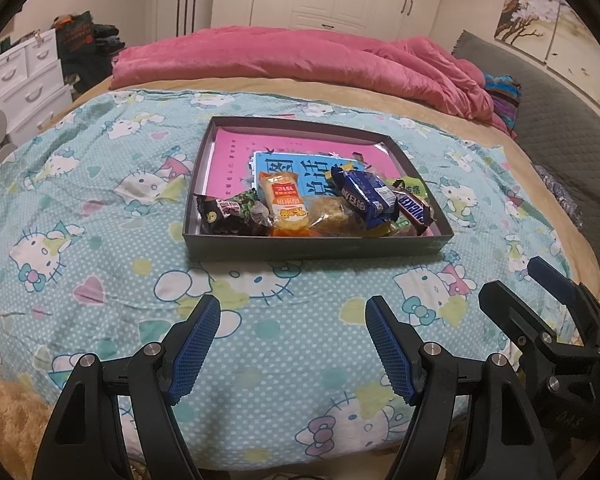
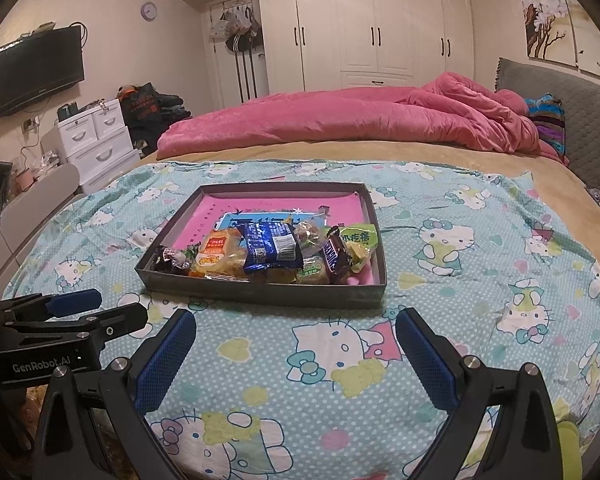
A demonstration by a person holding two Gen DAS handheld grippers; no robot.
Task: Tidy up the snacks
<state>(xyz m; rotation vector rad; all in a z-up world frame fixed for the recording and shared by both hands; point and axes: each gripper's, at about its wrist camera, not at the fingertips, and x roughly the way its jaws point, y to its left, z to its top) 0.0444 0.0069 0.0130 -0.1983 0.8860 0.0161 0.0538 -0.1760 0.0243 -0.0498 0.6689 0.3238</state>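
Observation:
A shallow grey box point(image 1: 312, 246) point(image 2: 260, 292) sits on the Hello Kitty bedspread. Several wrapped snacks lie along its near side: a dark packet point(image 1: 230, 212), an orange bread pack point(image 1: 286, 206) point(image 2: 216, 258), a blue biscuit pack point(image 1: 366, 194) point(image 2: 272, 248), a Snickers bar point(image 1: 414, 208) point(image 2: 332, 256) and a green pack point(image 2: 358, 240). A pink and blue booklet point(image 1: 236, 148) lines the box floor. My left gripper point(image 1: 292, 340) is open and empty, short of the box. My right gripper point(image 2: 296, 352) is open and empty, also short of it.
The right gripper point(image 1: 548, 304) shows at the right of the left wrist view; the left gripper point(image 2: 80, 312) shows at the left of the right wrist view. A pink duvet point(image 2: 360, 120) lies behind the box. White drawers point(image 2: 96, 140) stand left of the bed.

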